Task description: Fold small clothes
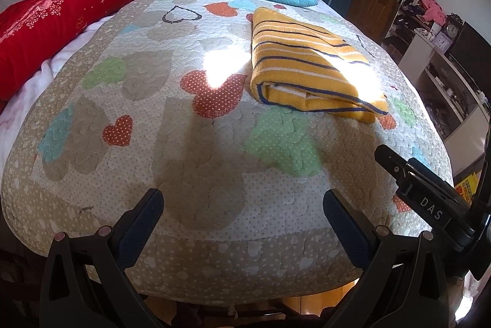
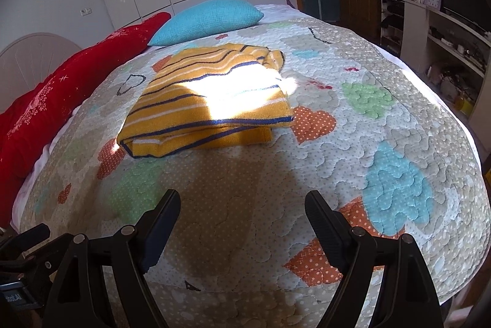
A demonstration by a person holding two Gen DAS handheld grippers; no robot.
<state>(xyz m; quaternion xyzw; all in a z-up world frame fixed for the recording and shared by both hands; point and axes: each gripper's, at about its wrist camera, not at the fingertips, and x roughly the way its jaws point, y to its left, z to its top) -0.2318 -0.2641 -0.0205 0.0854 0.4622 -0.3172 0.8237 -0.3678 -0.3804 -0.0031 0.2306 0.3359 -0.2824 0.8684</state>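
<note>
On quilt (image 1: 196,144) sweater (image 2: 208,101) lies folded; left gripper (image 1: 244,219) and right gripper (image 2: 242,220) wide apart, empty; next: likely fetch another garment

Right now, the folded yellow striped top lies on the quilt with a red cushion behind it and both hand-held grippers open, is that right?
Not quite: the cushion behind the folded yellow striped top on the quilt is turquoise, as the right wrist view shows.

The near stretch of the quilt (image 2: 245,236) lies bare, open to either hand. Farther in, the folded striped sweater (image 2: 205,104) takes the middle; behind it the blue pillow (image 2: 208,18) and red blanket (image 2: 61,82) block the far side.
</note>
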